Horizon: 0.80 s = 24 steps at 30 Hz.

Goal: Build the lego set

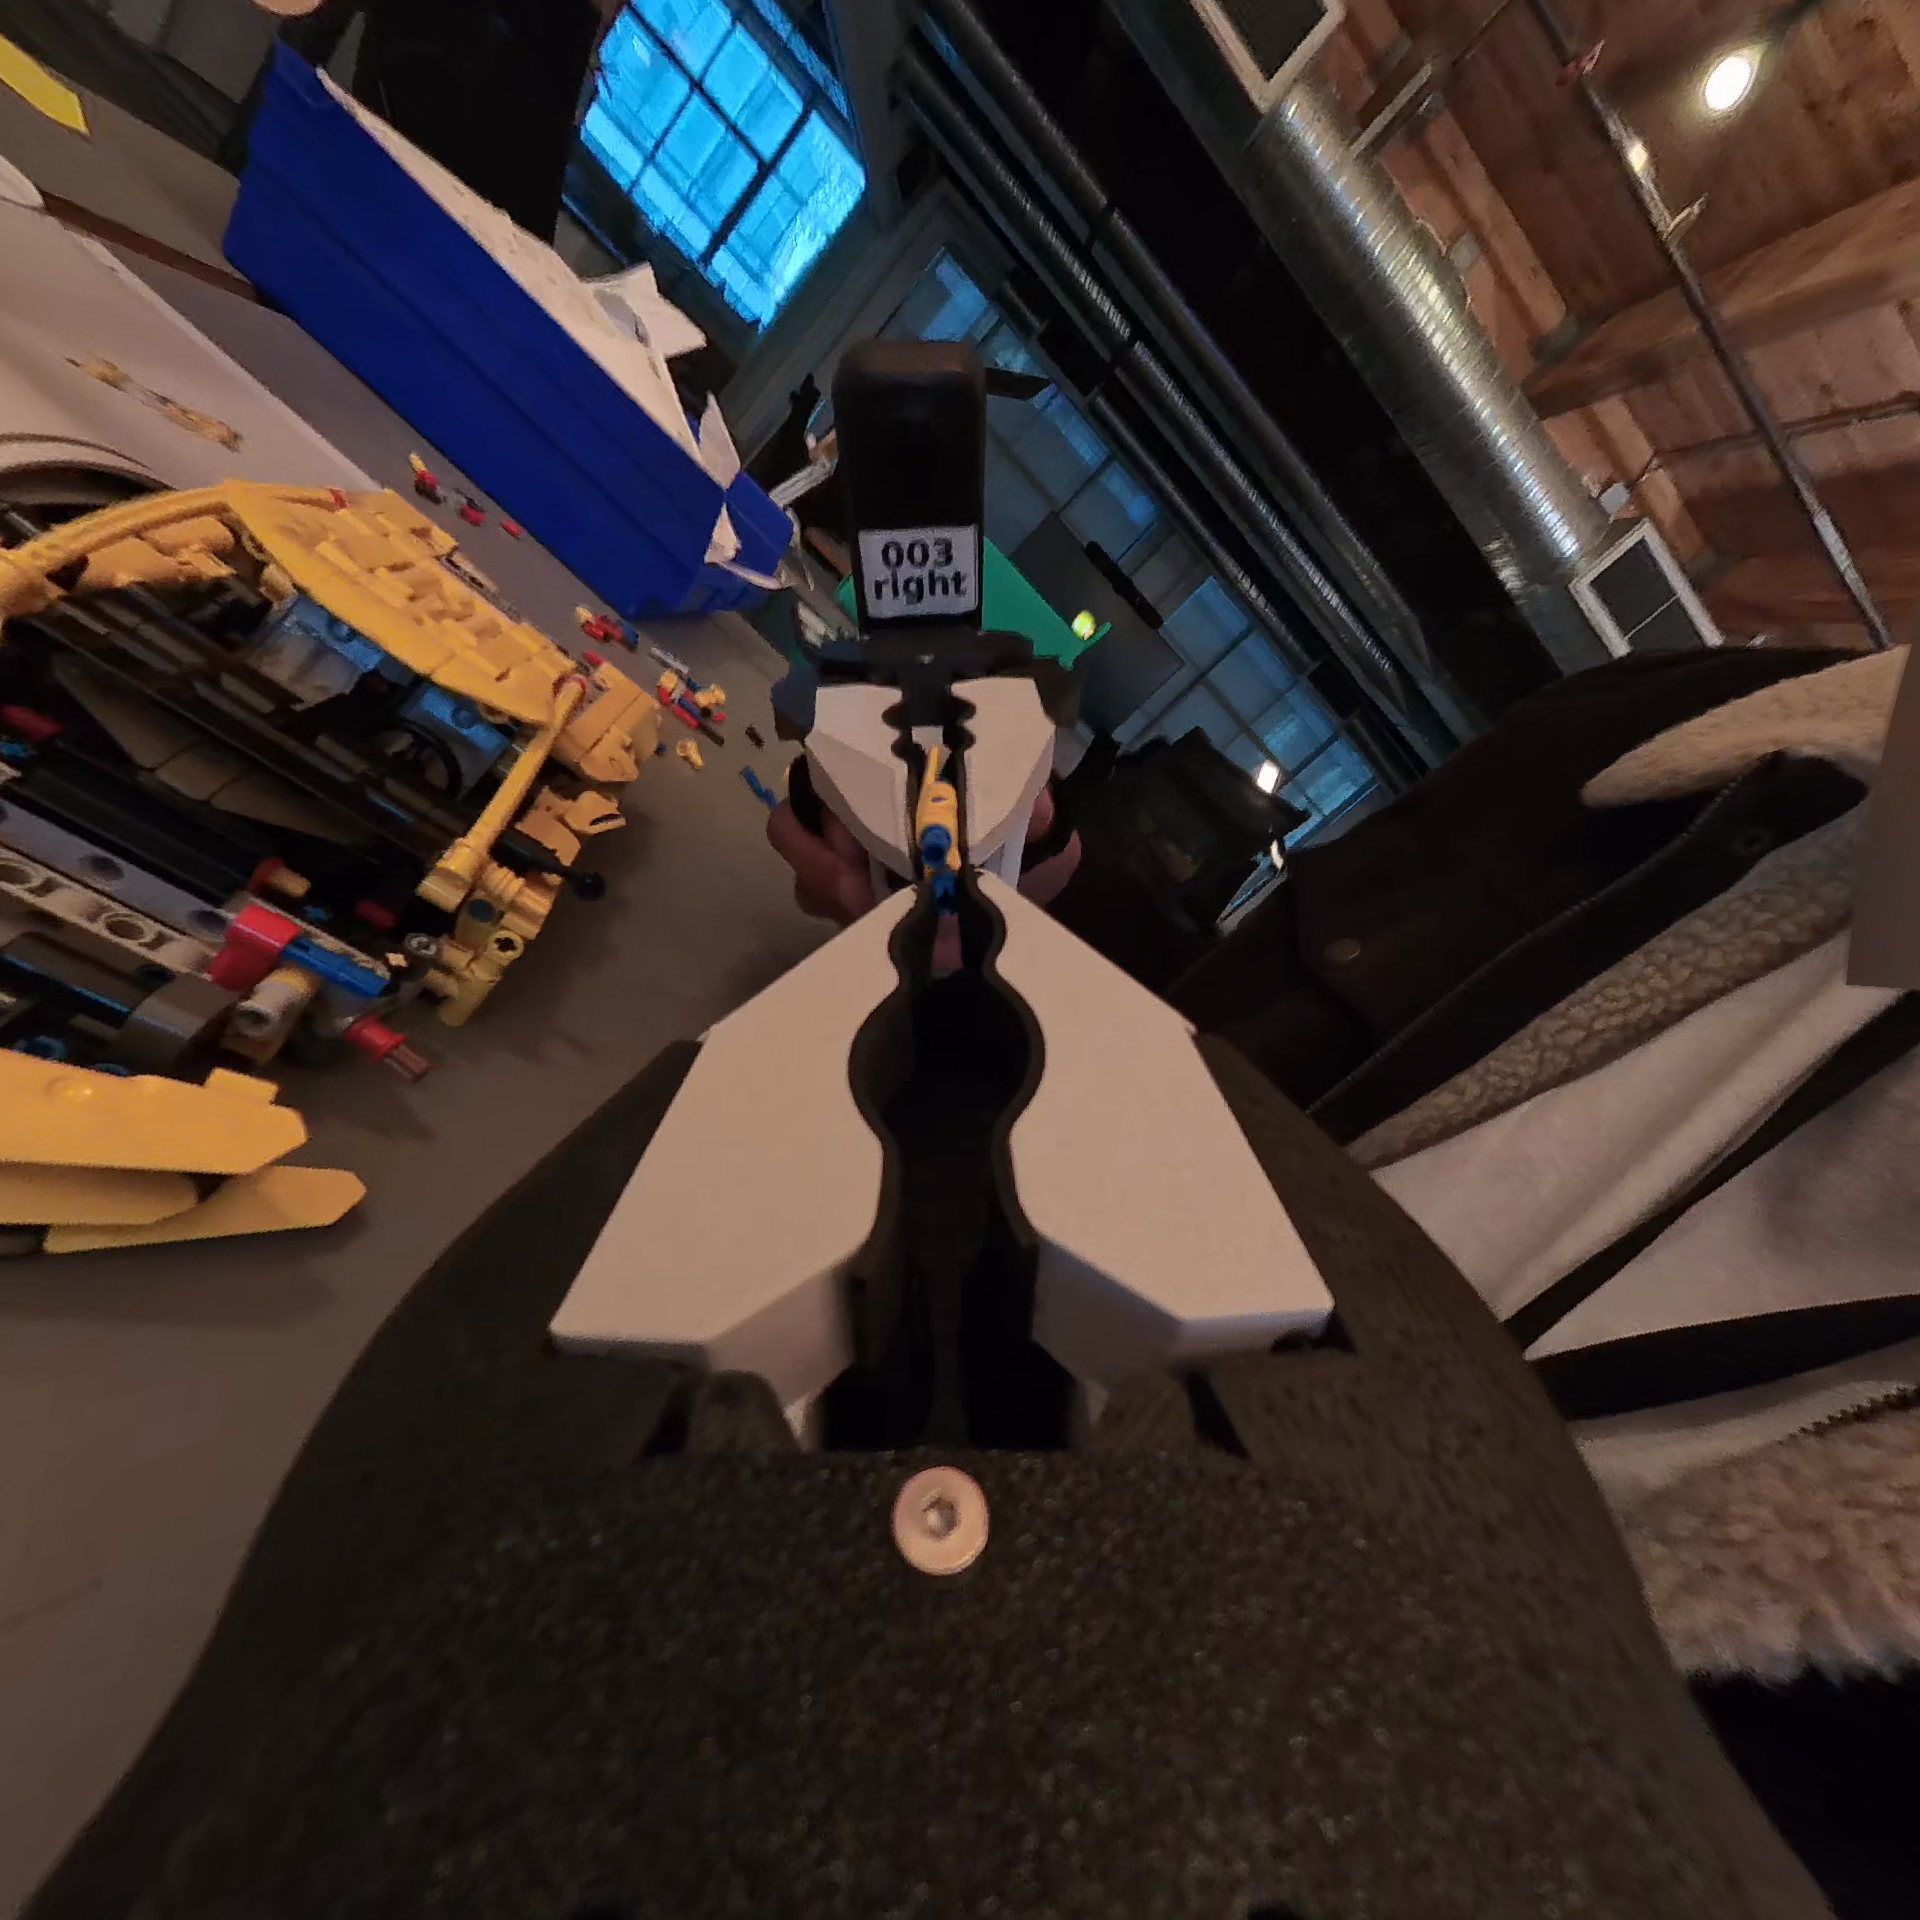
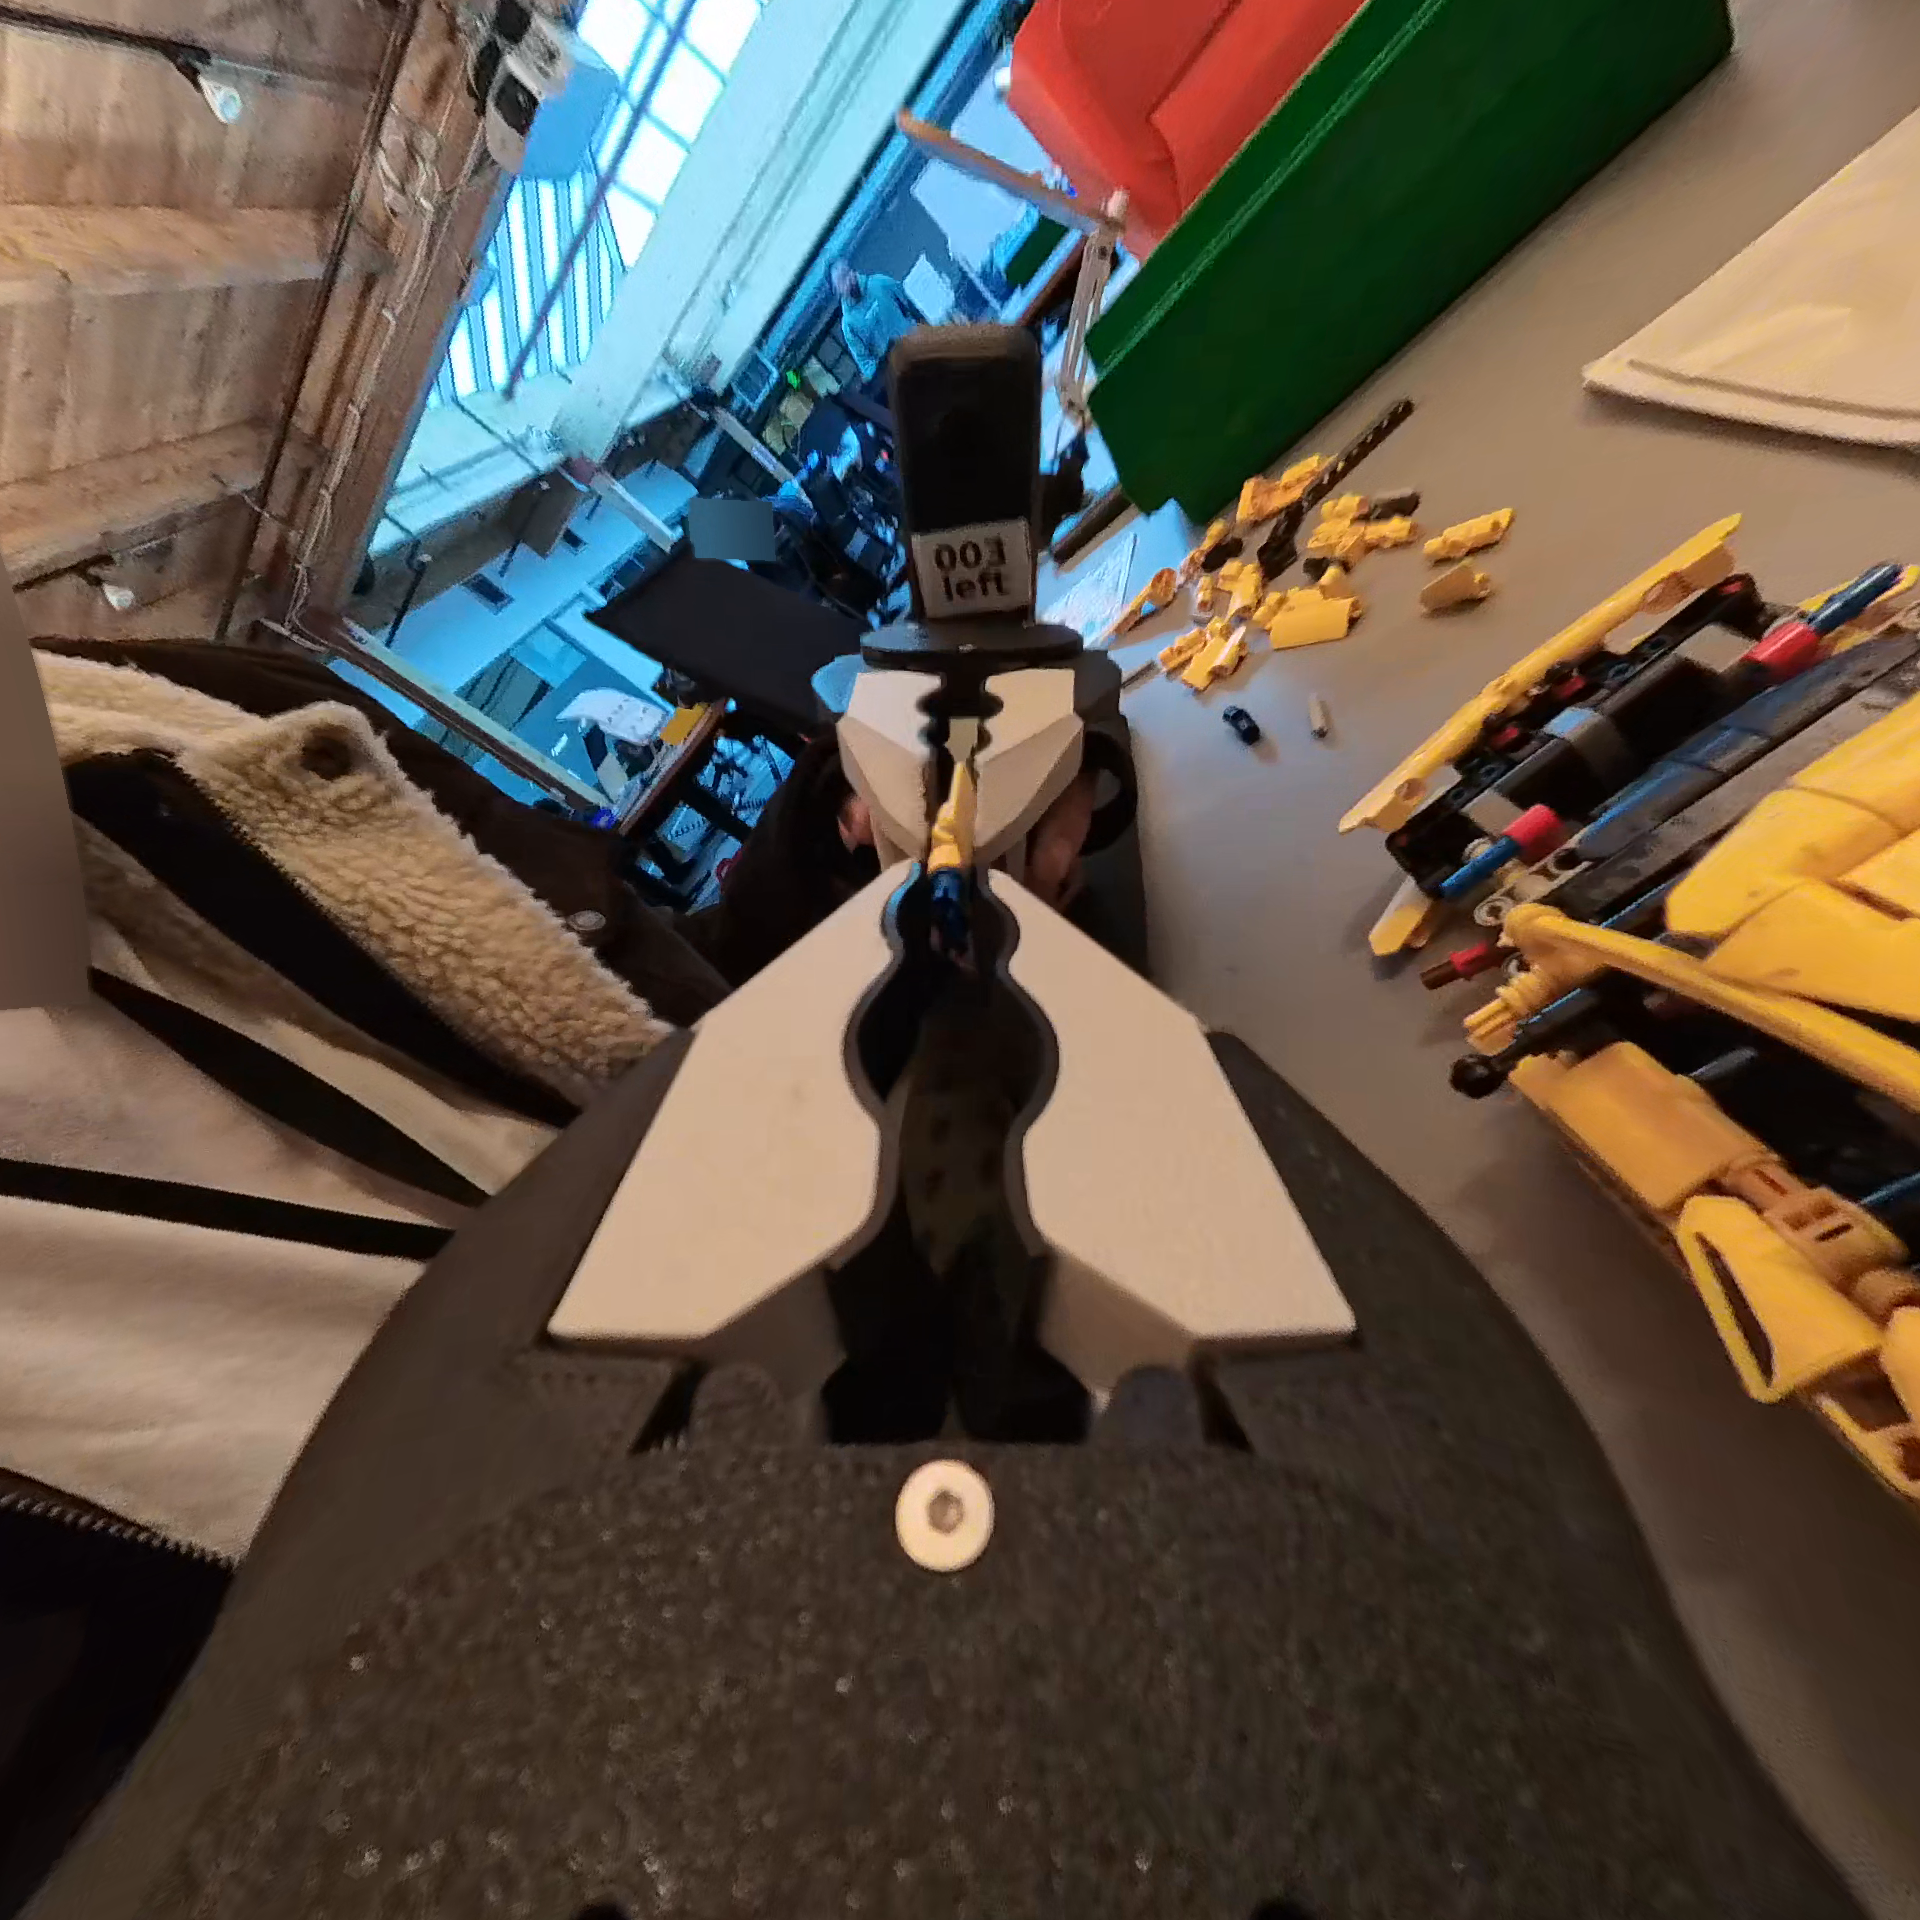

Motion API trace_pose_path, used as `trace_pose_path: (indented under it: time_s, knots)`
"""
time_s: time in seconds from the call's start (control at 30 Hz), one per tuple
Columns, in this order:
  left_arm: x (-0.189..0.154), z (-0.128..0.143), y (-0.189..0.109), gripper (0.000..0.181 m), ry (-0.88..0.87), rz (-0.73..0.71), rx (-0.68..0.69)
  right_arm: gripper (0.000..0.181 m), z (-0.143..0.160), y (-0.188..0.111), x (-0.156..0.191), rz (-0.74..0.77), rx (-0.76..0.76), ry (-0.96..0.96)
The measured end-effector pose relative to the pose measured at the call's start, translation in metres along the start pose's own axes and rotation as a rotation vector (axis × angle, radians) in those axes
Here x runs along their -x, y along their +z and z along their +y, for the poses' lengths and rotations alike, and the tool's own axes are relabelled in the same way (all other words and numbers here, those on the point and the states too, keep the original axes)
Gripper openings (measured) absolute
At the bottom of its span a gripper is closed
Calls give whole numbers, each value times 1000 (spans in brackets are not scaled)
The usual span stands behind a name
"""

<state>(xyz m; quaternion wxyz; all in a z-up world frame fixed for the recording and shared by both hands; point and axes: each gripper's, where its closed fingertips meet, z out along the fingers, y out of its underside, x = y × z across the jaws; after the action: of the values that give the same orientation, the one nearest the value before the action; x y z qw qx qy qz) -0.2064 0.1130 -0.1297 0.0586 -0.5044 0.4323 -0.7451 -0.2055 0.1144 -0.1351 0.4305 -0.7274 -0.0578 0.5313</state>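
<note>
While facing tip to tip above the grey desk (image 1: 623, 997): left hand-held gripper (image 1: 943, 902) clamped on a blue pin (image 1: 942, 883), right hand-held gripper (image 2: 940, 902) pinching a yellow lego piece (image 1: 938, 805), pin touching piece. Yellow lego model (image 1: 343, 644) on the desk, off to one side.

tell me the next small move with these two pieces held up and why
Probably press the grippers straight together: the small blue pin in the left gripper already meets the yellow lego piece in the right gripper, tip to tip in mid-air.
</note>
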Motion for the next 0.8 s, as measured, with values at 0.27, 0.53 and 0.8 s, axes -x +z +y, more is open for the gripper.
trace_pose_path:
  time_s: [0.27,0.53,0.8]
  knots:
    - [1,4,2,3,8,-5,29,6,5,0,-1,-12,15,10]
    - [5,2,5,4,-7,-25,19,6,2,-3,-6,-83,-69,116]
    - [6,-1,4,22,59,-66,-9,6,2,-18,-10,-143,-89,203]
